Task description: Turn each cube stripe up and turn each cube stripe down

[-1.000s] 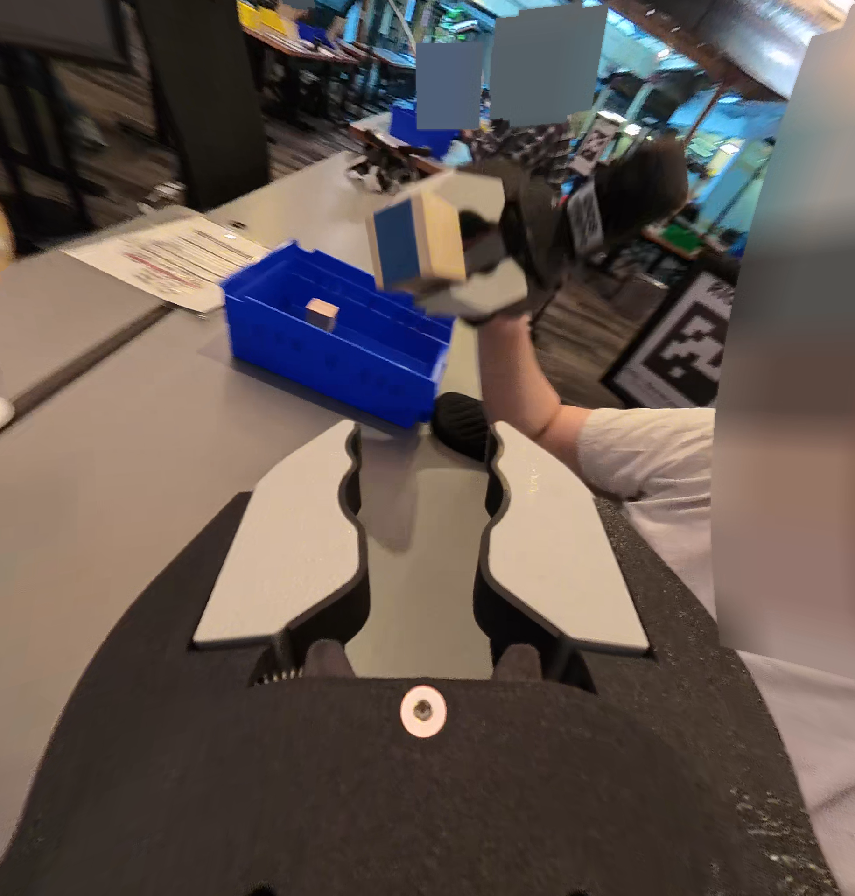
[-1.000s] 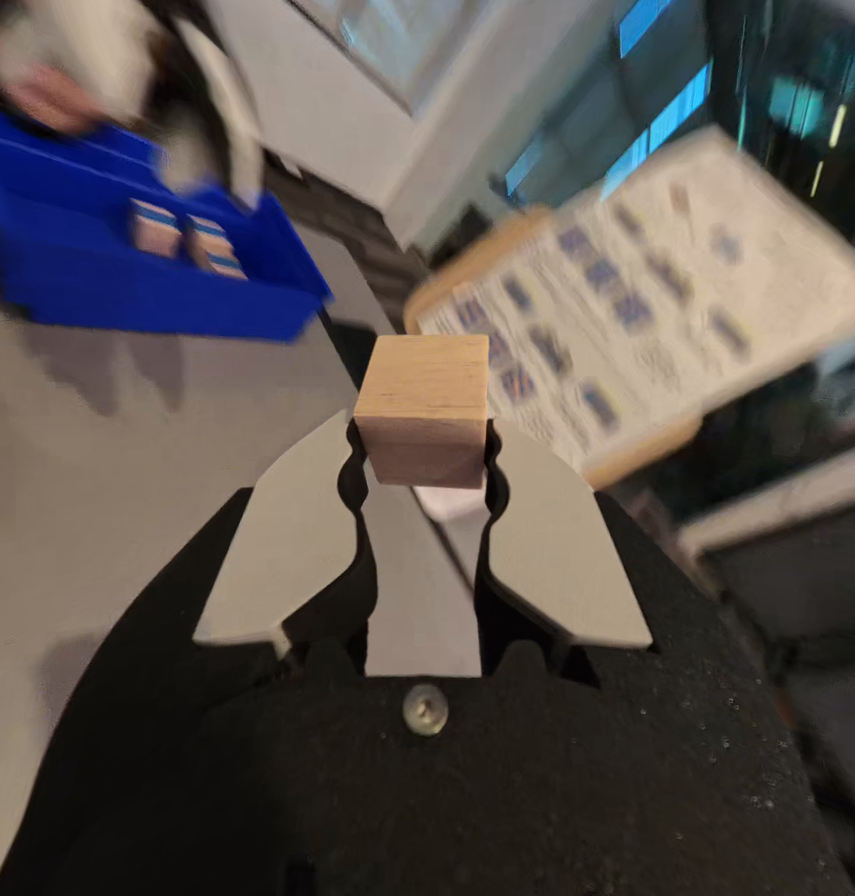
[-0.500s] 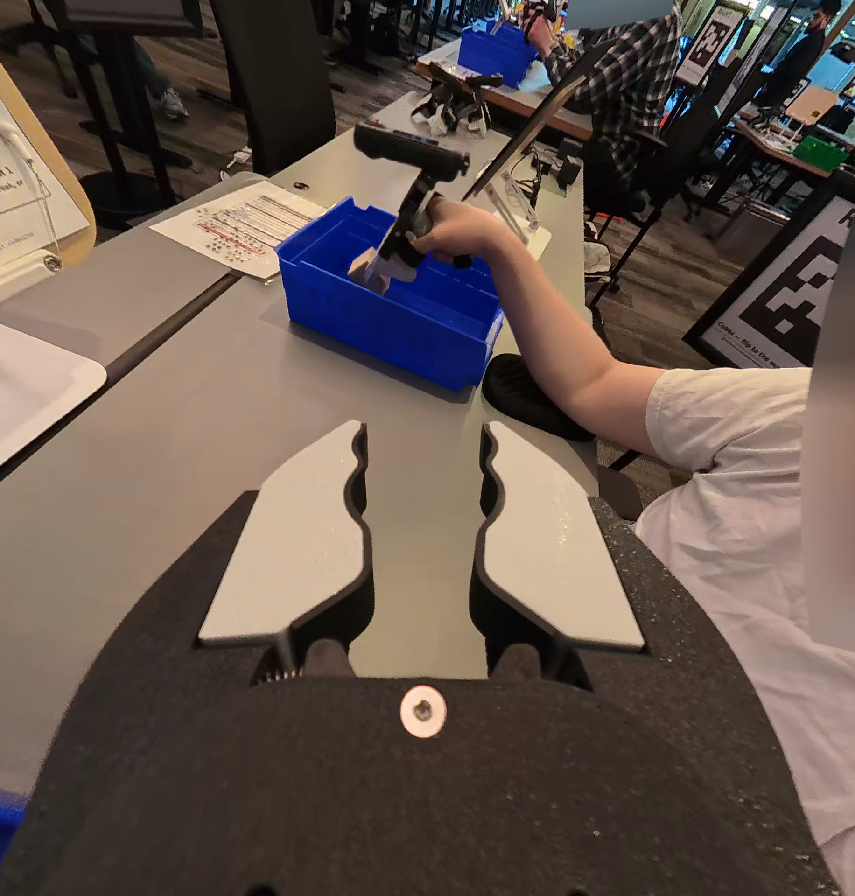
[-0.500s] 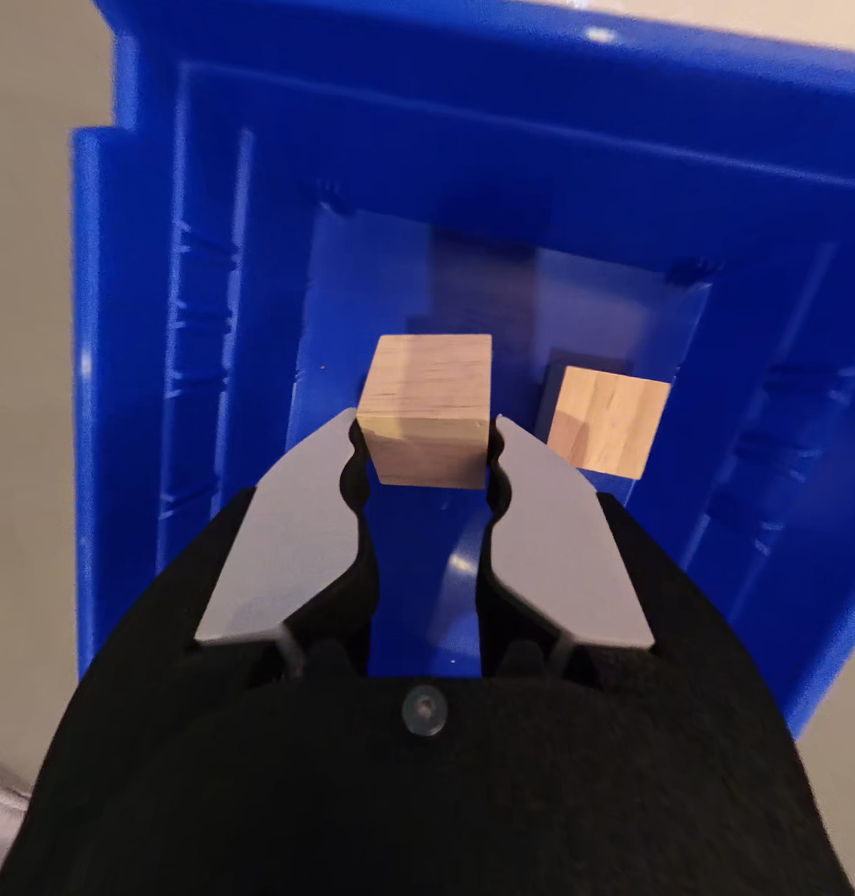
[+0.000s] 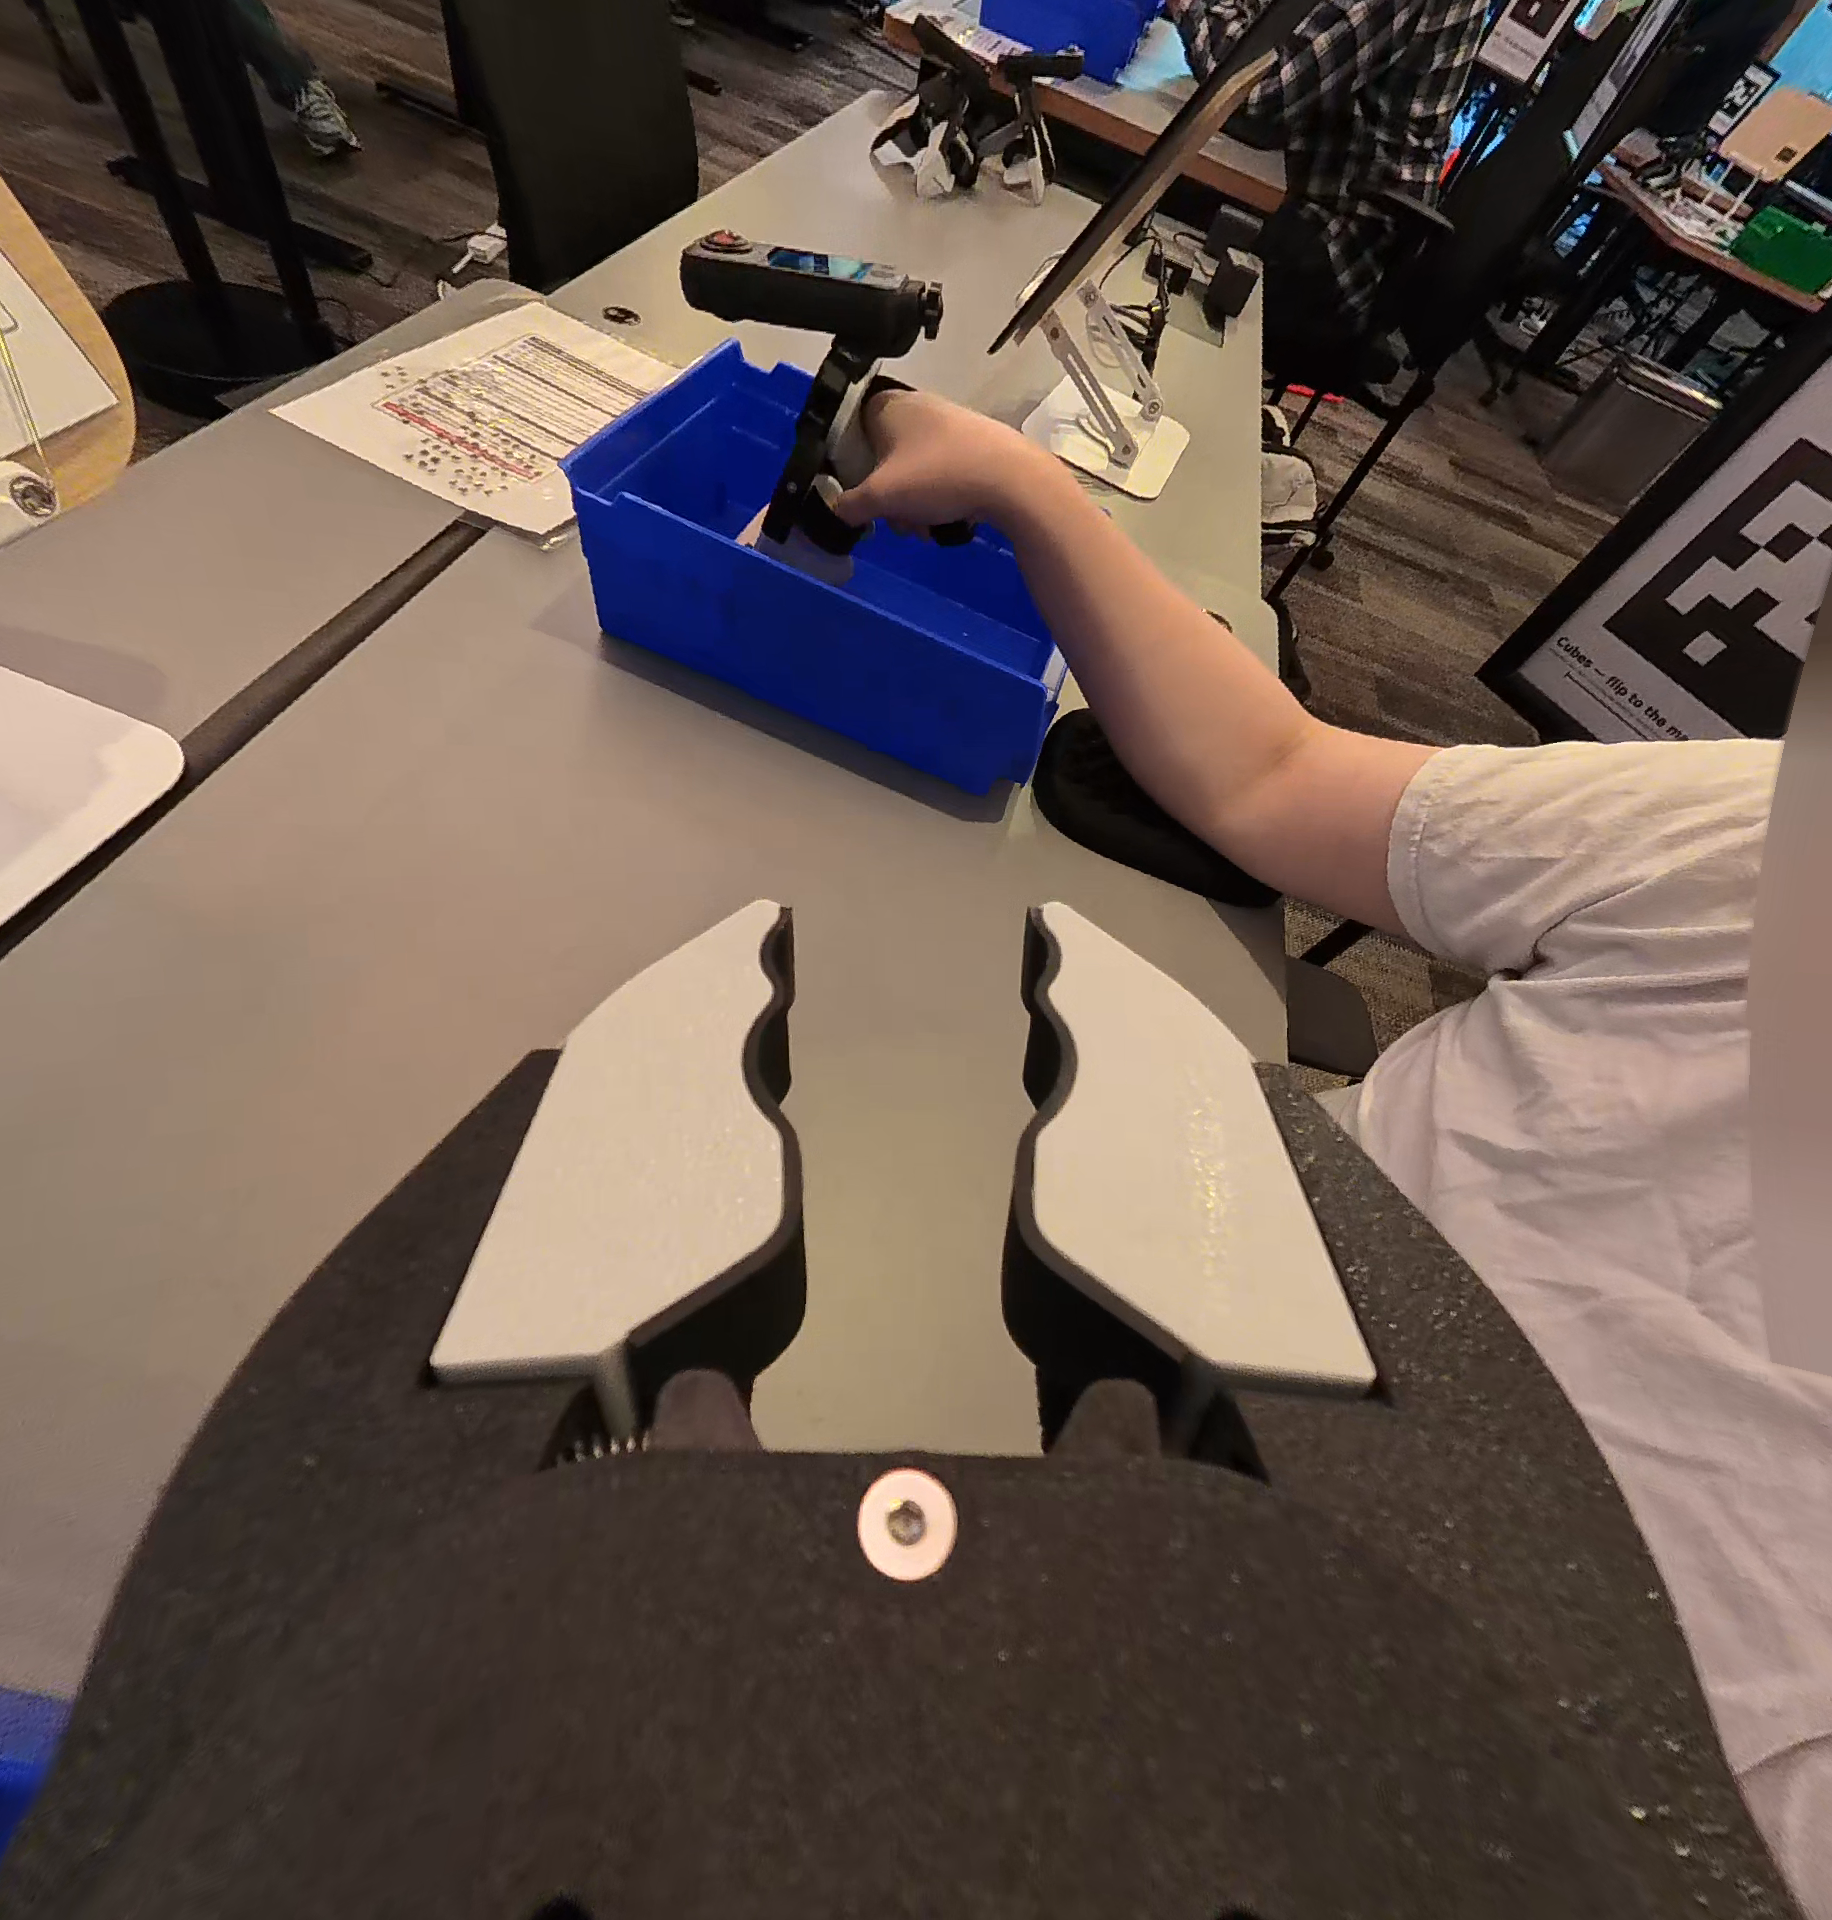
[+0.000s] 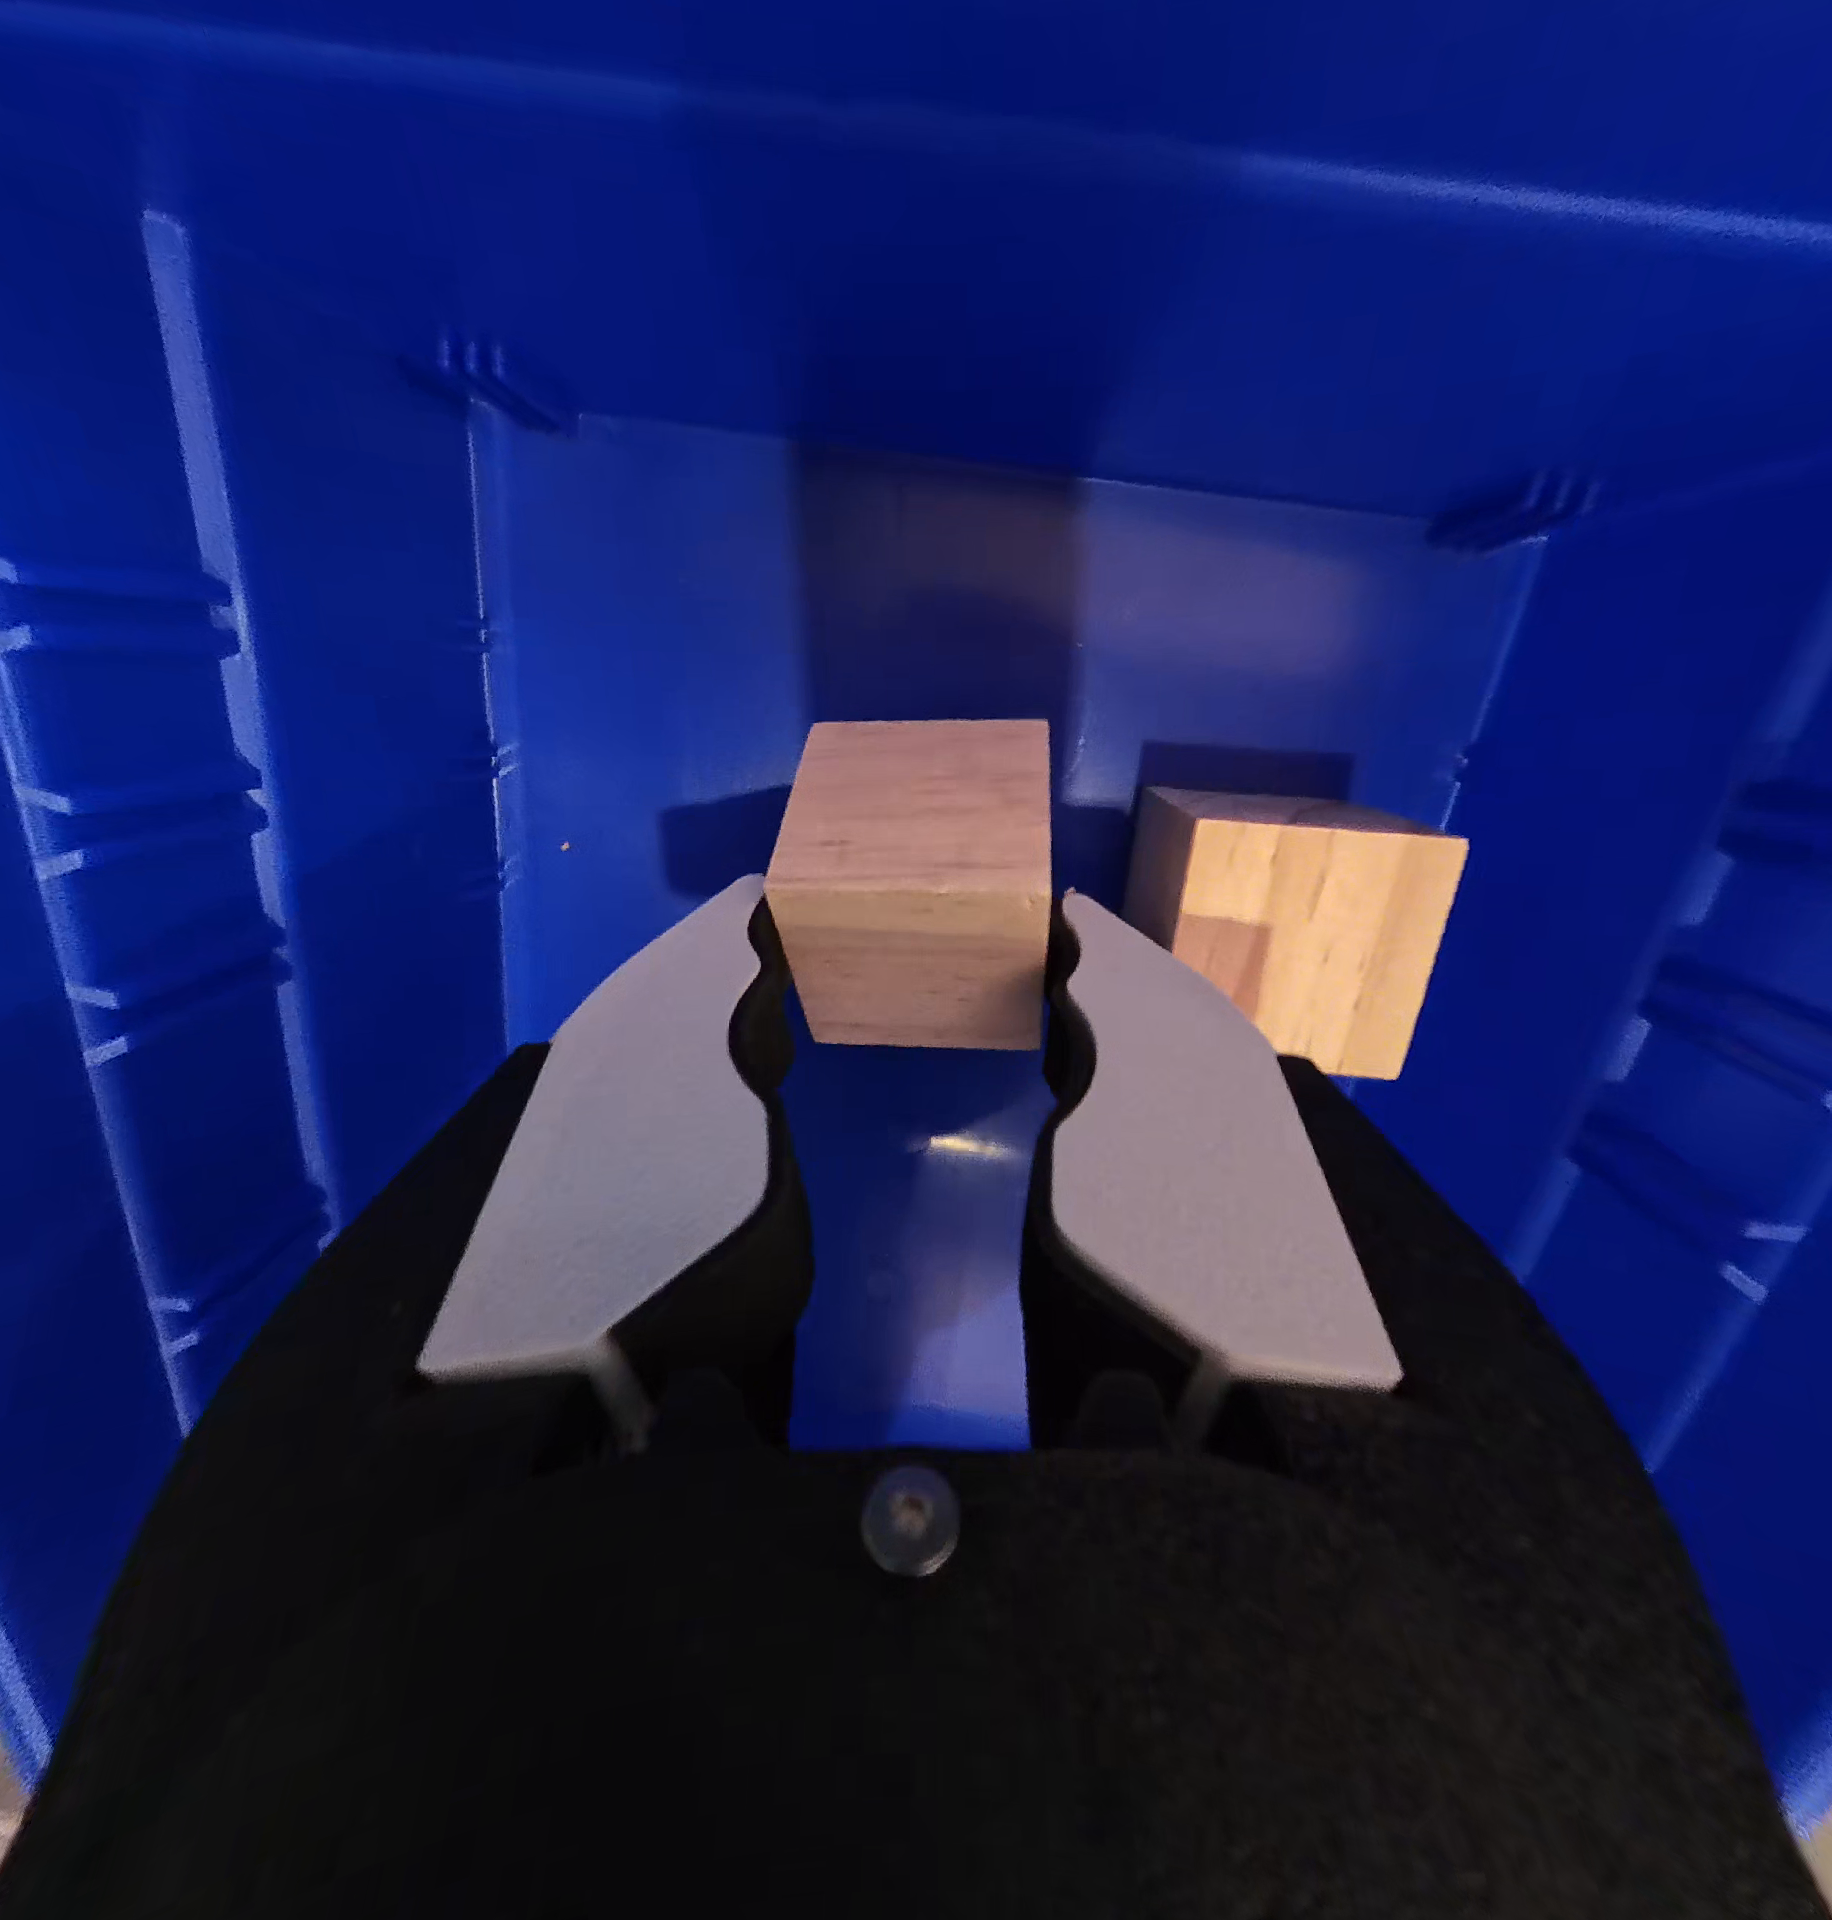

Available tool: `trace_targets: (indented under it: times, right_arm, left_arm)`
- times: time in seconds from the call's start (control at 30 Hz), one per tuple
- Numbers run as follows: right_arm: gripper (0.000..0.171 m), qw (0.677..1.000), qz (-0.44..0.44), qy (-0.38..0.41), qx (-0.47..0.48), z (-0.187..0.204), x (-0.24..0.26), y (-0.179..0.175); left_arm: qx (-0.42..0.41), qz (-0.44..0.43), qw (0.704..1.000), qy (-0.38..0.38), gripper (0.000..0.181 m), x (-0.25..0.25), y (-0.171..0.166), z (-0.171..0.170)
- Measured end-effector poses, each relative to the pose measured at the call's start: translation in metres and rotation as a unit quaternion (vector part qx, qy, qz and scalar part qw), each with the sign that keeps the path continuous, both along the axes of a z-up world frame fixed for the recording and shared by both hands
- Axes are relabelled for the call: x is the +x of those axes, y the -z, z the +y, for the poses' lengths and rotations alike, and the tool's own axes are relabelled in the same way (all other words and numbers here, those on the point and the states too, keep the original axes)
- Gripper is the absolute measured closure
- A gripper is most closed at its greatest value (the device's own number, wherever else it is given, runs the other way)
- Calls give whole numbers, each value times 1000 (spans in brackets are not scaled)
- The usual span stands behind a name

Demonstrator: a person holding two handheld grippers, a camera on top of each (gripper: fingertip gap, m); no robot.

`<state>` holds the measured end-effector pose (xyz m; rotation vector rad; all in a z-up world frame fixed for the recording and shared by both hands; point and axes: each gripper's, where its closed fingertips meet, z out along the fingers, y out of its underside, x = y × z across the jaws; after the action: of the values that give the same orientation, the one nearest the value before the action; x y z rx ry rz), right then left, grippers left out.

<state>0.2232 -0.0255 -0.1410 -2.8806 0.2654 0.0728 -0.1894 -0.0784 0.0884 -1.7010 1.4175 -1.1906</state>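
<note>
My right gripper [image 6: 910, 914] points down into a blue bin [image 6: 299, 675] and is shut on a plain wooden cube [image 6: 917, 883]; no stripe shows on its visible faces. A second wooden cube [image 6: 1317, 935] sits on the bin floor just to its right, also showing no stripe. In the left wrist view the right gripper [image 5: 808, 530] reaches inside the blue bin [image 5: 818, 634] on the grey table [image 5: 372, 883]. My left gripper [image 5: 907, 925] is open and empty, hovering over the table well short of the bin.
A printed sheet [image 5: 496, 416] lies behind the bin, a white tray [image 5: 39, 790] at the left edge, a tablet stand [image 5: 1099, 416] behind right. The person's arm [image 5: 1151, 665] rests on a black pad [image 5: 1120, 821] at the table edge.
My right gripper swung from mid-air over the bin and lowered the cube deep inside it, beside the other cube. My left gripper stayed open and pulled back a little.
</note>
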Motion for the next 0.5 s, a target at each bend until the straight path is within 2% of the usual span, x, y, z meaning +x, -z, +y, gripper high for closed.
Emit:
trace_targets:
  times: [0.5]
  right_arm:
    - [124, 1000, -4, 11, -14, 2, 2, 9]
  left_arm:
    - [-4, 11, 1000, 4, 140, 2, 5, -1]
